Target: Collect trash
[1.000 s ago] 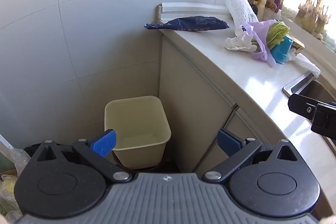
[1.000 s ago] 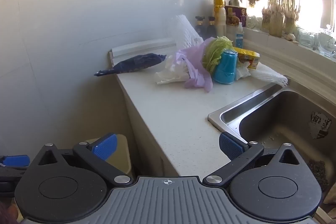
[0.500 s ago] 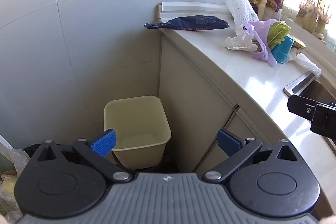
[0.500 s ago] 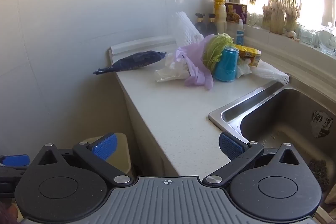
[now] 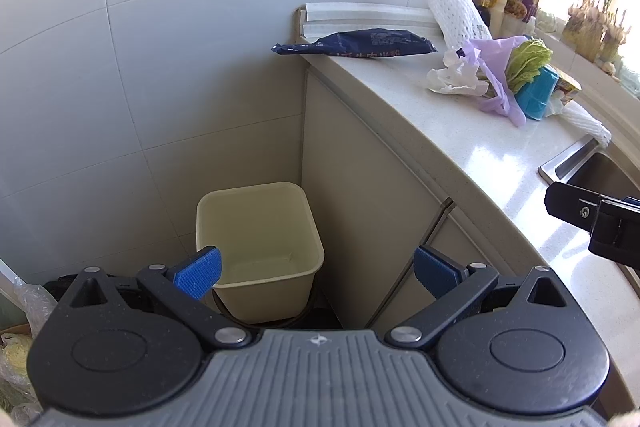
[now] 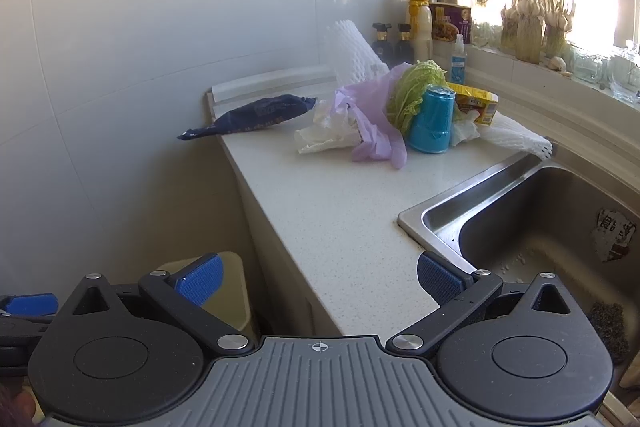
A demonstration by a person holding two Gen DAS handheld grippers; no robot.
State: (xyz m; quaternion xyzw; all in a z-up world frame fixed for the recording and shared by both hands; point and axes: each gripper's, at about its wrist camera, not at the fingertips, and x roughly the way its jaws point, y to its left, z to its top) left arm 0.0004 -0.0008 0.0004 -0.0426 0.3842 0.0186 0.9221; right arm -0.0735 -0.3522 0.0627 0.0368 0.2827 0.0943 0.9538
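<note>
Jaws stand wide and hold nothing on both the left gripper [image 5: 316, 269] and the right gripper [image 6: 318, 277]. Trash lies at the far end of the pale speckled counter [image 6: 344, 211]: a dark blue wrapper [image 6: 256, 117] overhanging the left edge, crumpled tissue [image 6: 324, 133], a purple bag [image 6: 372, 131] around cabbage leaves [image 6: 416, 87], a blue cup [image 6: 432, 121], a yellow box [image 6: 478, 103] and white foam netting [image 6: 516, 137]. A cream bin [image 5: 260, 247] sits on the floor in the corner between the tiled wall [image 5: 160, 47] and the cabinet. A steel sink [image 6: 540, 227] is set into the counter's right side, below a sunlit windowsill.
</note>
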